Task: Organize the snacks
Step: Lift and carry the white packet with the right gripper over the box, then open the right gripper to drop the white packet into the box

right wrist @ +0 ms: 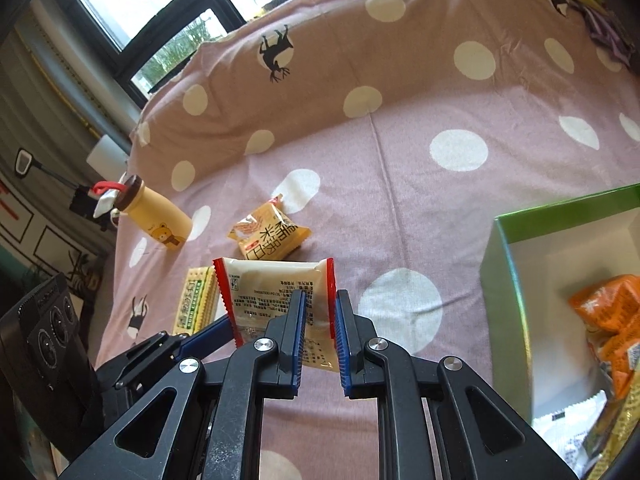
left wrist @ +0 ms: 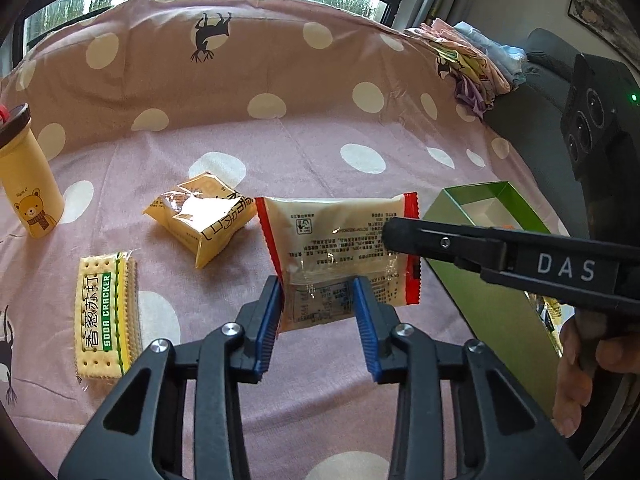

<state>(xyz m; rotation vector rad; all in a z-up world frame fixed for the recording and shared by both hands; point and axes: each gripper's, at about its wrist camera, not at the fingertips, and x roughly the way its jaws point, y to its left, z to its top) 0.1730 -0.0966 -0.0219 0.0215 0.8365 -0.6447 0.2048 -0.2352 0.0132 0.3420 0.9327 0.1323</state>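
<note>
A yellow bear-printed bottle (left wrist: 30, 184) stands at the left on the pink dotted cloth (left wrist: 320, 148). Beside it lie a green-striped soda cracker pack (left wrist: 106, 316) and a yellow glossy snack pouch (left wrist: 202, 218). The cream red-edged snack packet (left wrist: 336, 240) hangs above the cloth, pinched by the left gripper (left wrist: 318, 312) and right gripper (right wrist: 320, 334). The green cardboard box (right wrist: 506, 280) sits right.

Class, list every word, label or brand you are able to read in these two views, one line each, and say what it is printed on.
"SODA CRACKER" and "香葱苏打": on the flat green-and-cream cracker packet.
"DAS": on the black arm of the right gripper.
Fine print on the cream snack pouch with red edges: too small to read.
Large characters on the yellow puffed snack bag: cut off and glare-hidden.
Small word on the yellow bear bottle: blurred.
</note>
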